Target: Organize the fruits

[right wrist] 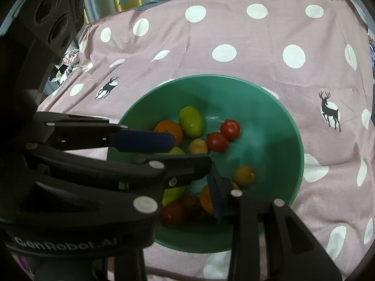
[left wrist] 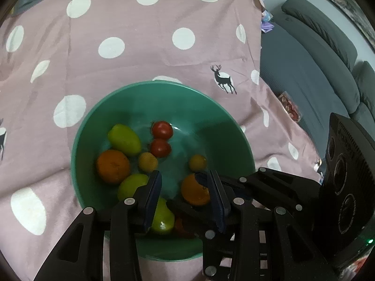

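A green bowl point(left wrist: 98, 117) sits on a pink cloth point(left wrist: 140, 46) printed with white dots and small deer. The fruit lies inside the bowl.

From the left wrist camera, the left claw point(left wrist: 185, 182) hangs over the near half of the bowl with its two blue-padded fingers spread apart and nothing between them. Beyond it lie two red tomatoes point(left wrist: 162, 130) touching each other, a green lemon point(left wrist: 124, 139) whose long axis runs from upper left to lower right, a large orange point(left wrist: 113, 166) just below it, and two small yellow-orange fruits point(left wrist: 147, 162). A second orange point(left wrist: 194, 193) sits against the right finger, and two more green fruits point(left wrist: 131, 186) show beside and under the left finger. To the right, this view alone shows a grey sofa point(left wrist: 316, 58) and the back of the other gripper.

The right wrist camera sees the same bowl point(right wrist: 281, 117) from the other side. Here the left claw point(right wrist: 187, 149) crosses the frame from the left, over the bowl. Of the right claw point(right wrist: 182, 199), only one blue-padded finger point(right wrist: 214, 196) shows clearly near the bowl's front, so whether it is spread or closed cannot be told. This view reveals two dark red tomatoes point(right wrist: 172, 213) at the near edge, barely visible from the left camera. The green lemon point(right wrist: 191, 121) here points toward the far rim, slightly tilted.
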